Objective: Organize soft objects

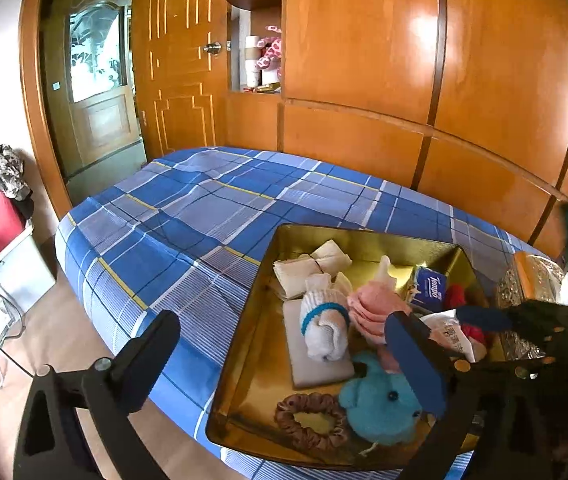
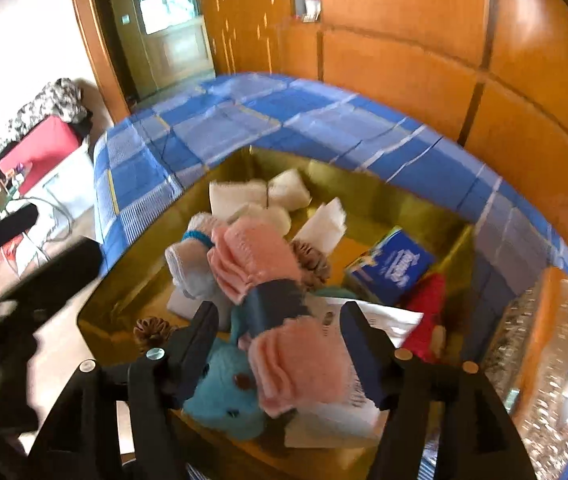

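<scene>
The main risk here is that the pink knitted item (image 2: 284, 320) catches on its neighbours, or slips free, as the right gripper (image 2: 279, 336) works over the crowded gold tin (image 2: 131, 280). It is limp, it lies across the blue plush toy (image 2: 223, 400) and beside a white paper sheet (image 2: 372, 316), and the right wrist view is blurred, so I cannot tell whether the fingers (image 2: 199, 336) actually pinch it or merely straddle it with a moderate gap. A hasty lift could drag the plush or the brown scrunchie (image 1: 308, 420) over the rim onto the bed (image 1: 187, 216). A second hazard is a knock between the two tools, since the right gripper's blue-padded tips reach into the tin just in front of the left one. The left gripper (image 1: 284, 360) hangs low at the tin's near left corner with its fingers spread wide and nothing between them, one over the bed's edge, the other above the plush. The tin also holds a white rolled sock (image 1: 324, 328), folded white cloths (image 1: 312, 268), a tissue pack (image 1: 430, 288) and something red (image 1: 458, 296).
</scene>
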A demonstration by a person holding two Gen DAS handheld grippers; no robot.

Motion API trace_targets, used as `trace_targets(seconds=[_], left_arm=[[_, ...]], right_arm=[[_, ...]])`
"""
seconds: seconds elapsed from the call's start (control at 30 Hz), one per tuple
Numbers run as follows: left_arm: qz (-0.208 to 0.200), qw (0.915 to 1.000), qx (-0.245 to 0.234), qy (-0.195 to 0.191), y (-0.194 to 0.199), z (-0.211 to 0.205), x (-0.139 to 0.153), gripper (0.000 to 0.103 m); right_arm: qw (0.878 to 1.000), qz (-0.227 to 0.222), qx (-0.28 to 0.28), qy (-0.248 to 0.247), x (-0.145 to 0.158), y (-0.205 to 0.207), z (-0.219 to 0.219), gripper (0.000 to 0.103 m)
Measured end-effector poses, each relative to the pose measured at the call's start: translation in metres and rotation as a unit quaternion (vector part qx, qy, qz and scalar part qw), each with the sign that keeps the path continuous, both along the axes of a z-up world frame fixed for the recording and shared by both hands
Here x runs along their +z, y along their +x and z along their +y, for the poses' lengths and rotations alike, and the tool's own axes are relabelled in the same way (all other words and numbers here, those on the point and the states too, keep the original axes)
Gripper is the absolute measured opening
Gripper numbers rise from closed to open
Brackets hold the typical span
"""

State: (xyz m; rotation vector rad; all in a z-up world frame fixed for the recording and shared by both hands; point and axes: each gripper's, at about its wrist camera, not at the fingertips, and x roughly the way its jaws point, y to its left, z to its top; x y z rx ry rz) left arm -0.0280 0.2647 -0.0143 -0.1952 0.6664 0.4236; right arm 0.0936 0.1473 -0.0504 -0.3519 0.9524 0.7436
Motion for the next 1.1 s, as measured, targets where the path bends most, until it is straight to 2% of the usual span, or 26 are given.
trace_targets(seconds=[0.17, 0.23, 0.4, 0.53, 0.73, 0.9, 1.1], left_arm=[[-0.007, 1.0, -0.002, 0.007, -0.003, -0.011, 0.005, 0.103], [-0.009, 0.9999, -0.005, 0.008, -0.004, -0.017, 0.007, 0.103], [-0.013, 0.9998, -0.015, 0.006, -0.005, -0.037, 0.01, 0.103], [-0.016, 0.9993, -0.034, 0.008, -0.004, -0.057, 0.01, 0.103], [-0.014, 0.9988, -0.045, 0.016, -0.003, -0.083, 0.009, 0.103], [-0.009, 0.9983, -0.053, 0.024, -0.003, -0.095, 0.007, 0.103], [-0.008, 0.9986, -0.051, 0.014, -0.003, -0.092, 0.005, 0.103]], right_arm=[[0.997, -0.064, -0.039, 0.004, 0.023, -0.02, -0.029, 0.067], [0.993, -0.096, -0.072, -0.001, 0.029, -0.03, -0.048, 0.067], [0.981, -0.128, -0.147, 0.0, 0.035, -0.046, -0.088, 0.067], [0.971, -0.141, -0.194, 0.006, 0.034, -0.058, -0.114, 0.068], [0.965, -0.142, -0.222, 0.007, 0.032, -0.064, -0.135, 0.068], [0.961, -0.146, -0.235, 0.01, 0.034, -0.068, -0.145, 0.068], [0.961, -0.142, -0.236, 0.008, 0.033, -0.068, -0.144, 0.068]])
